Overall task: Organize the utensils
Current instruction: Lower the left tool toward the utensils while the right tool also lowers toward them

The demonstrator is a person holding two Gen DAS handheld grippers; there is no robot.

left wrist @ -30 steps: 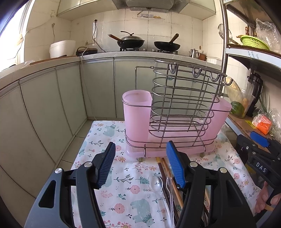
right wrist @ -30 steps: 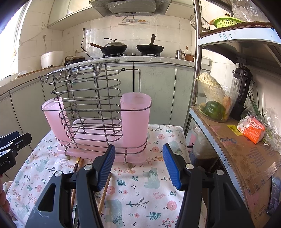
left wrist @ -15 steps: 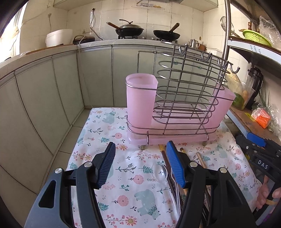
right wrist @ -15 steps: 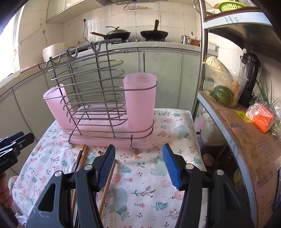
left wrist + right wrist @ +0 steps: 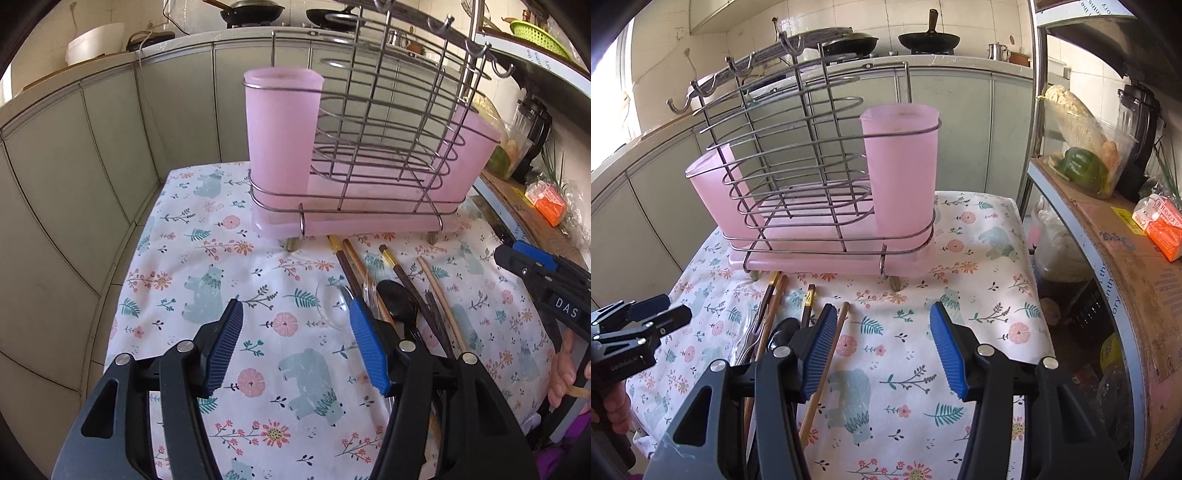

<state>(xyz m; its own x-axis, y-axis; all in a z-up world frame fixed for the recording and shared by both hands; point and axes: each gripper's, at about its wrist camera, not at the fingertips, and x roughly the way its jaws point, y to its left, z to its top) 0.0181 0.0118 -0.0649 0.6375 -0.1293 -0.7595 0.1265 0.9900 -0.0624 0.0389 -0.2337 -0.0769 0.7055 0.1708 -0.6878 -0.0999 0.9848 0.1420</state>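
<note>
A wire rack (image 5: 373, 122) with pink plastic cups (image 5: 280, 133) stands at the back of a small table with a floral cloth (image 5: 207, 280); it also shows in the right wrist view (image 5: 816, 177). In front of it lie chopsticks (image 5: 354, 273), a black spoon (image 5: 399, 299) and a clear spoon (image 5: 332, 302). The chopsticks (image 5: 827, 362) and black spoon (image 5: 783, 332) show in the right wrist view too. My left gripper (image 5: 295, 343) is open and empty above the cloth, just left of the utensils. My right gripper (image 5: 882, 347) is open and empty, just right of them.
Grey kitchen cabinets (image 5: 74, 155) run behind and left of the table. A shelf unit (image 5: 1108, 229) with vegetables, a blender and an orange packet stands at the right. Pans sit on the stove (image 5: 923, 40) at the back.
Both grippers have tilted down and moved closer to the table, so the utensils and rack now look larger. Both stayed open.
</note>
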